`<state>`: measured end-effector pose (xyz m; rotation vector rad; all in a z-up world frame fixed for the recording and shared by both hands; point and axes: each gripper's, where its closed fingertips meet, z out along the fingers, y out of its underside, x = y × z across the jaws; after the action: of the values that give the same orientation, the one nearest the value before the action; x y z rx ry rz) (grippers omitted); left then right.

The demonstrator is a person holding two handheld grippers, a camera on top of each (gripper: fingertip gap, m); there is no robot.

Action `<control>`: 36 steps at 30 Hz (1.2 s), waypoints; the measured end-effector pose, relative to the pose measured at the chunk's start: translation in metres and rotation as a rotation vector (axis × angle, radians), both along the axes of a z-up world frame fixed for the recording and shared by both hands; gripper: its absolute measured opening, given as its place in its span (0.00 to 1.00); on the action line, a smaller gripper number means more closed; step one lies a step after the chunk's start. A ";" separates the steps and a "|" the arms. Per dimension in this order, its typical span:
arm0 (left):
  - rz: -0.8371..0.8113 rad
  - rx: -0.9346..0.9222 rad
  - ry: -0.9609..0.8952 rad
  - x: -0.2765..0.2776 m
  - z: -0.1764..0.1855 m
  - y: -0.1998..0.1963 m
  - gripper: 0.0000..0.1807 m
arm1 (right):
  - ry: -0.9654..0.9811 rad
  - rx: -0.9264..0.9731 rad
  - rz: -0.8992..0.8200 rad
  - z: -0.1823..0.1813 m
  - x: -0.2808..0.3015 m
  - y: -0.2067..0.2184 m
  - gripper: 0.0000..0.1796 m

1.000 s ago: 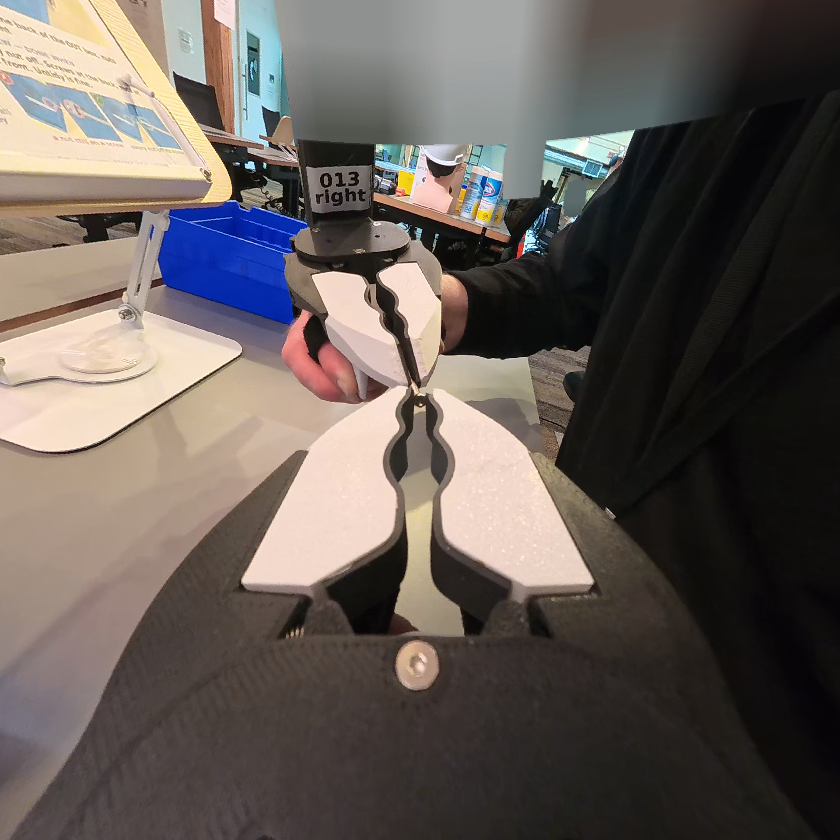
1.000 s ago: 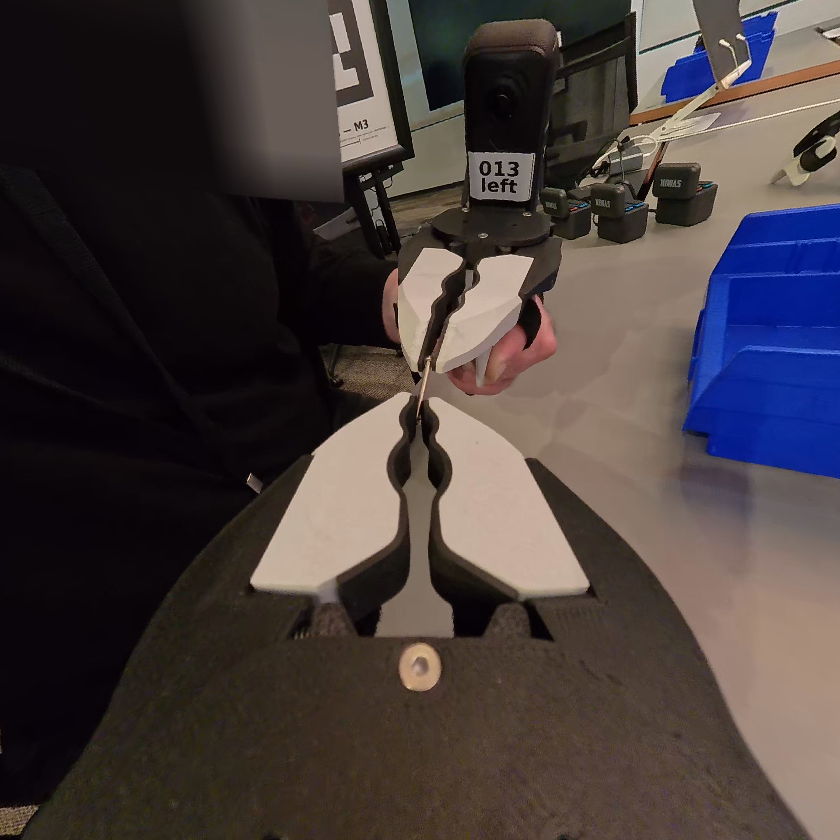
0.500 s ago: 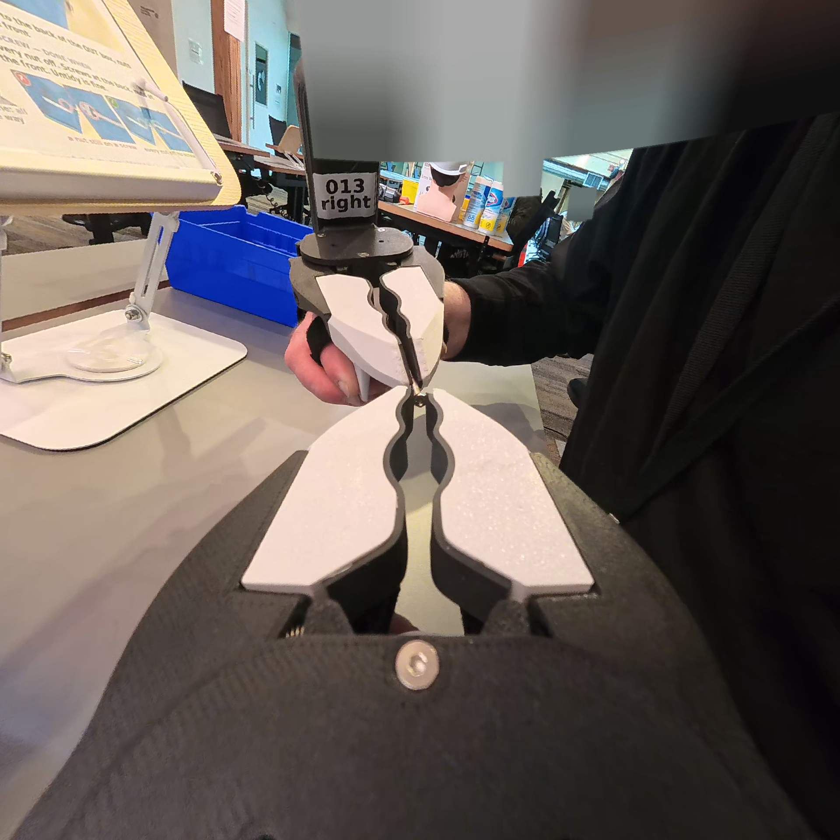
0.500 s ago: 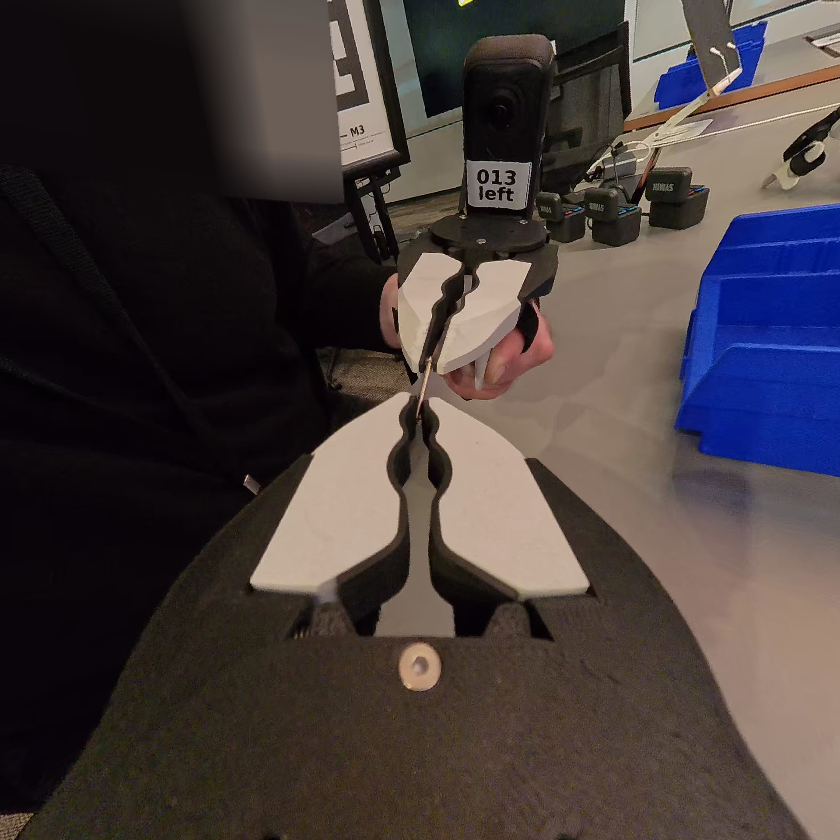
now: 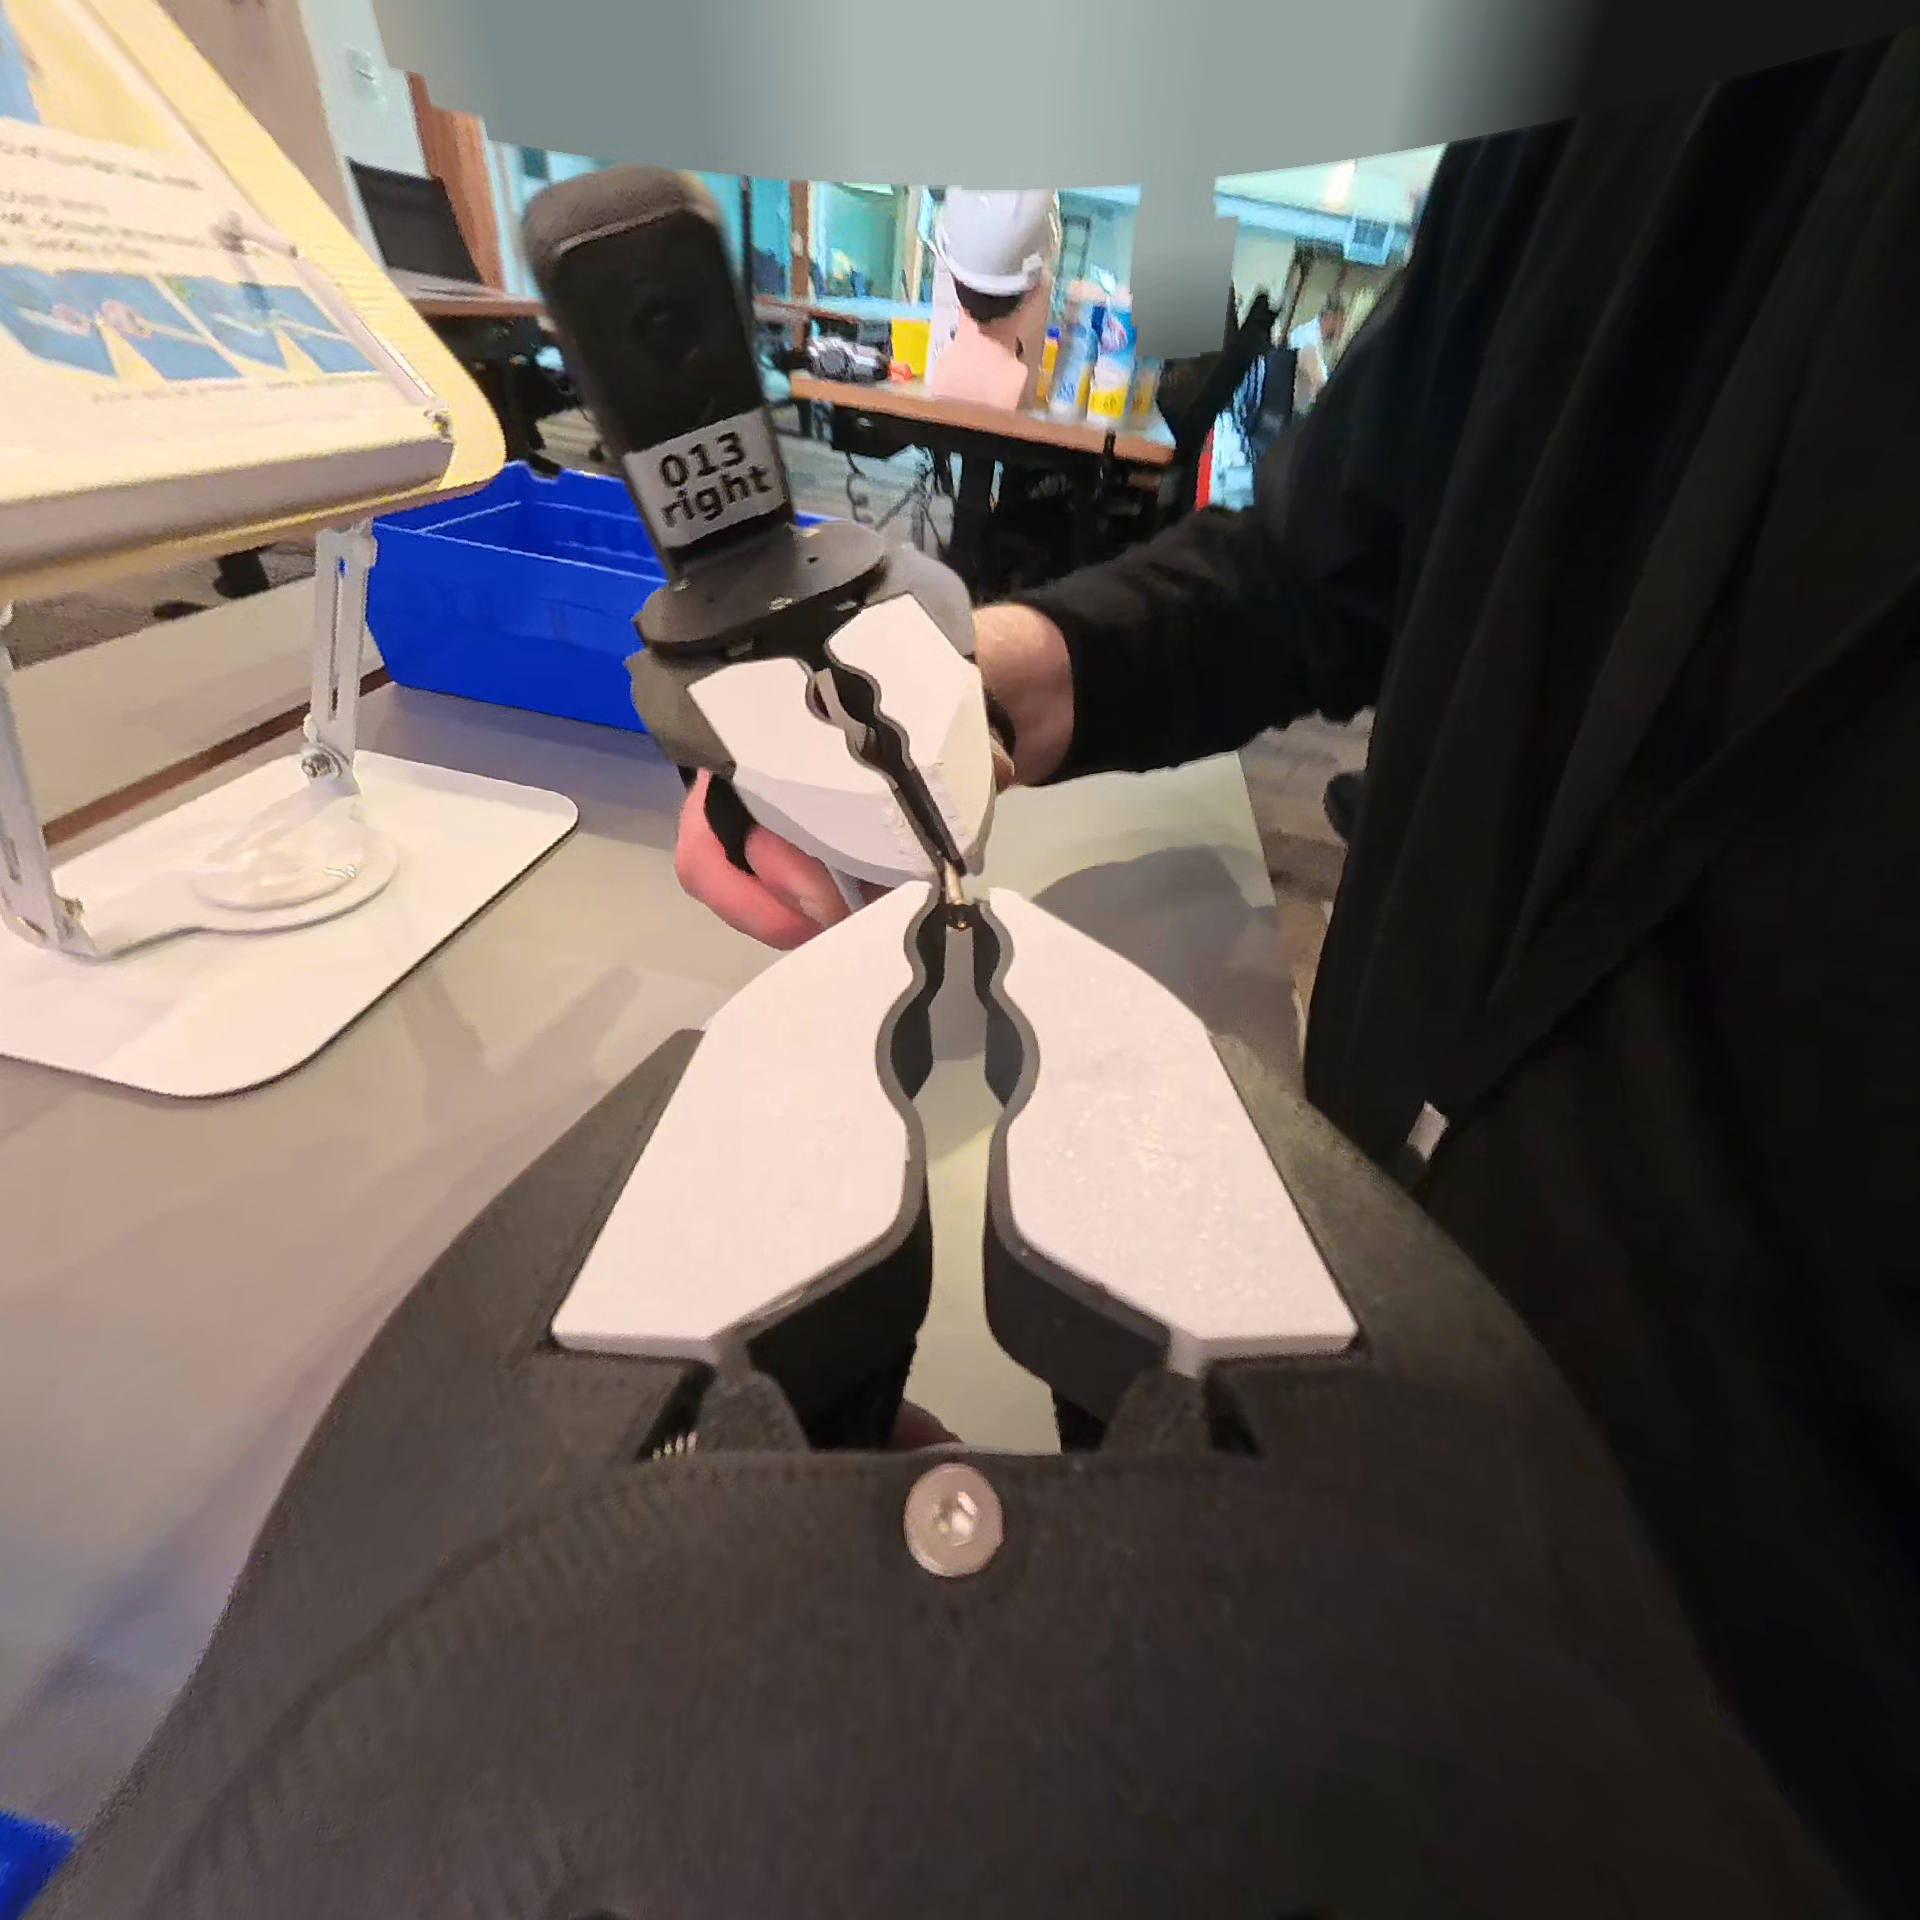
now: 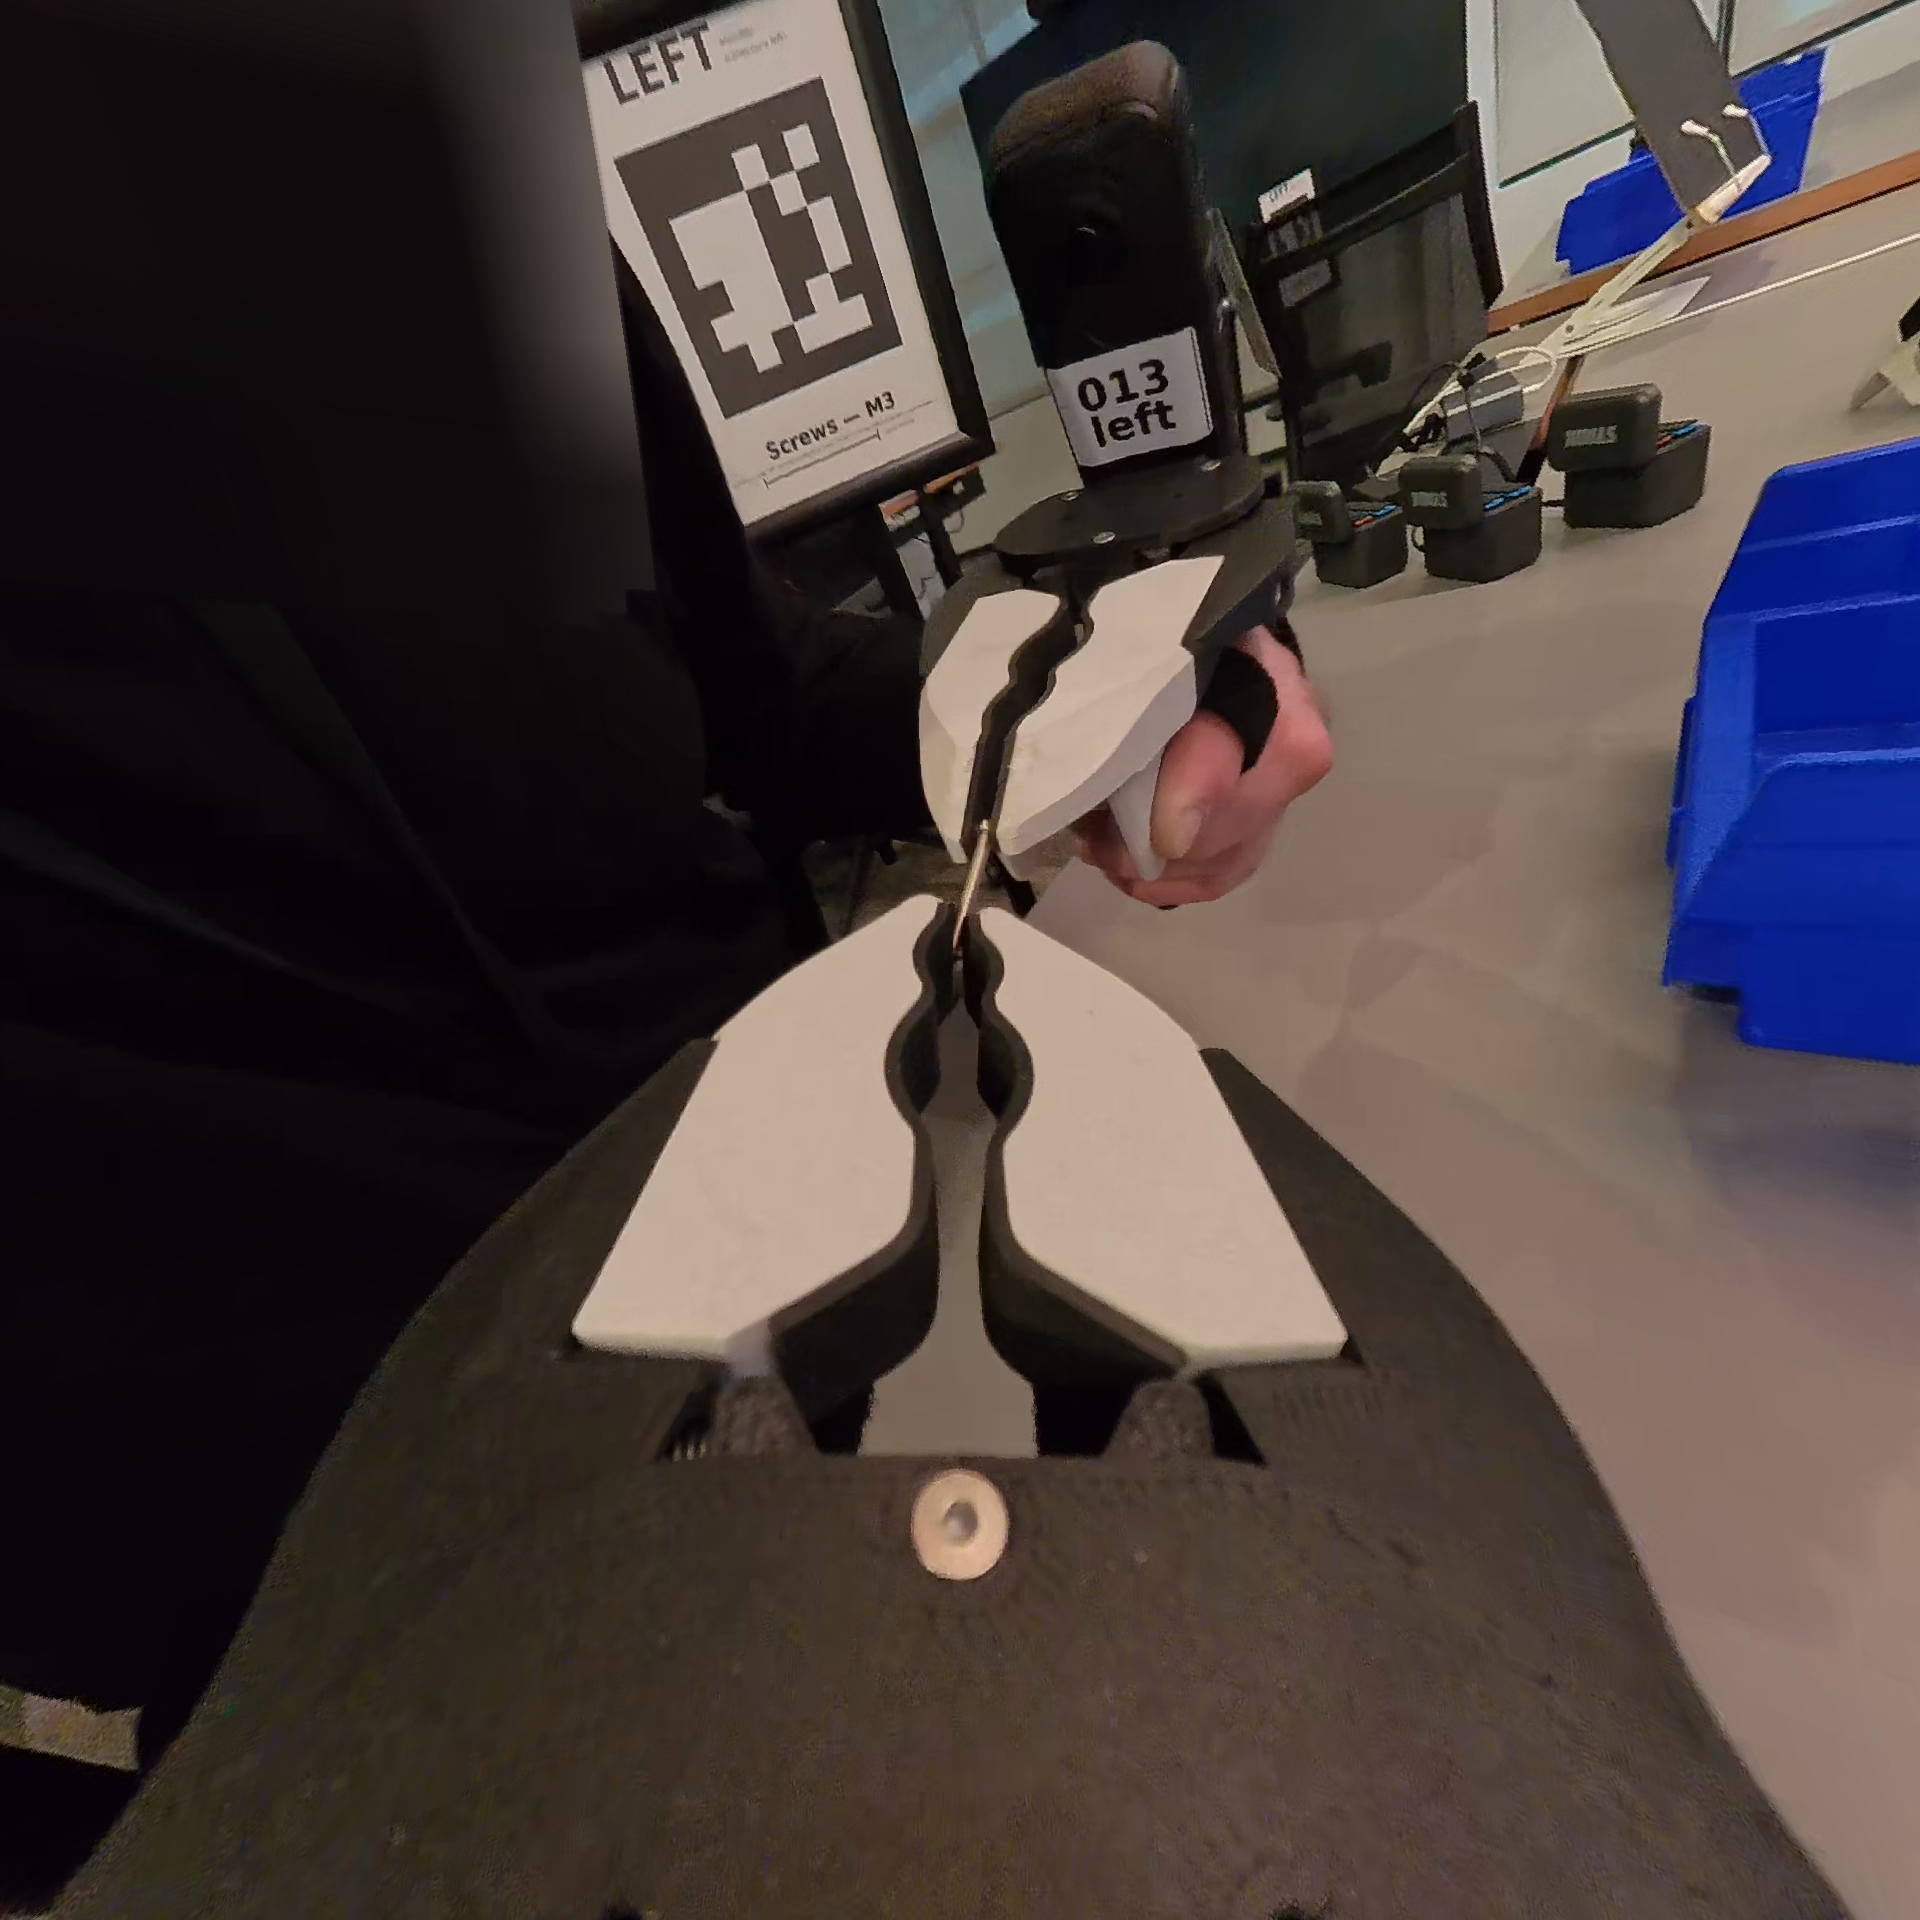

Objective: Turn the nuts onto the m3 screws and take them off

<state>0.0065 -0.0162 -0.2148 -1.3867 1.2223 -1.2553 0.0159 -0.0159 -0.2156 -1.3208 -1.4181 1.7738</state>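
Both grippers meet tip to tip above the grey table [image 5: 260, 1195]. My left gripper [image 5: 956, 906] is shut on a thin silver m3 screw [image 5: 962, 914]. In the right wrist view the screw's shaft [image 6: 975, 873] runs from the left gripper [image 6: 995, 844] down into my right gripper [image 6: 961, 923]. The right gripper is shut on the screw's far end, where a small nut [image 5: 950, 883] sits, mostly hidden by the tips. In the left wrist view the right gripper [image 5: 954, 868] leans with its top to the left. A hand holds each gripper.
A blue bin [image 5: 499, 613] stands behind the right gripper and shows at the right of the right wrist view [image 6: 1818, 779]. A document stand with a white base [image 5: 208, 904] is at the left. A framed marker sign [image 6: 769, 270] and black chargers [image 6: 1455, 520] stand farther back. The person's black clothing is close by. The grippers are tip to tip, or close to it.
The right gripper has rolled, so its top now leans left in the left wrist view. The left gripper leans slightly right in the right wrist view. The tips stay together on the screw.
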 end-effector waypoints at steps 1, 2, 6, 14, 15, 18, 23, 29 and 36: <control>-0.009 0.012 0.006 0.000 0.001 0.000 0.02 | 0.007 -0.019 0.005 0.001 0.000 0.000 0.01; -0.015 0.020 0.007 0.001 0.003 0.000 0.02 | 0.015 -0.035 0.007 0.003 0.001 0.000 0.01; -0.033 0.052 0.020 0.002 0.006 0.002 0.02 | 0.029 -0.061 0.006 0.005 0.002 0.001 0.01; -0.037 0.040 -0.007 0.004 0.007 0.003 0.02 | 0.033 -0.058 -0.006 0.007 0.003 0.004 0.01; -0.039 0.039 -0.009 0.004 0.008 0.003 0.02 | 0.037 -0.059 -0.006 0.007 0.004 0.004 0.01; -0.039 0.037 -0.016 0.005 0.008 0.003 0.02 | 0.042 -0.062 -0.008 0.008 0.004 0.004 0.01; -0.040 0.036 -0.018 0.005 0.008 0.003 0.02 | 0.047 -0.067 -0.009 0.008 0.006 0.005 0.01; -0.043 0.033 -0.018 0.007 0.008 0.003 0.02 | 0.056 -0.069 -0.004 0.009 0.008 0.004 0.01; -0.044 0.027 -0.027 0.009 0.009 0.004 0.02 | 0.061 -0.044 -0.025 0.010 0.010 0.006 0.05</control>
<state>0.0157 -0.0124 -0.2062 -1.3261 1.2530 -1.2785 0.0258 -0.0100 -0.2060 -1.2895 -1.3314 1.8226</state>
